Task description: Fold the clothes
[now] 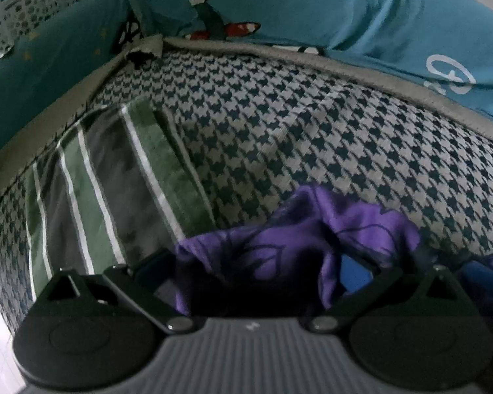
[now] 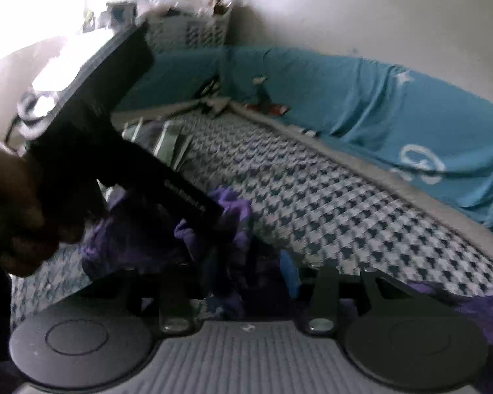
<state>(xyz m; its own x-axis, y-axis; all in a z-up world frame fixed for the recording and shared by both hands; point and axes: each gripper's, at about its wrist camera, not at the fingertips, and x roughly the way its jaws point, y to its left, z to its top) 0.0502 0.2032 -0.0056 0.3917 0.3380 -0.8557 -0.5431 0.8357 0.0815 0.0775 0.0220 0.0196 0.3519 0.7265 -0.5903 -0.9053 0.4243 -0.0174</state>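
Observation:
A crumpled purple garment (image 1: pixel 295 246) lies on the houndstooth bedcover (image 1: pixel 279 131). It bunches up over my left gripper (image 1: pixel 256 282), whose fingers spread wide with cloth heaped between them; the tips are hidden by fabric. In the right wrist view the same purple garment (image 2: pixel 154 239) lies under the left tool body (image 2: pixel 115 138), held by a hand at left. My right gripper (image 2: pixel 246 279) sits low over the garment's near edge; its fingertips are lost in dark cloth. A blue patch (image 2: pixel 289 272) shows between the fingers.
A folded green and grey striped cloth (image 1: pixel 115 180) lies at the left of the bed. Teal padded bumpers (image 1: pixel 312 6) with cartoon prints line the far sides. A white perforated basket (image 2: pixel 194 32) stands beyond the bed's corner by the wall.

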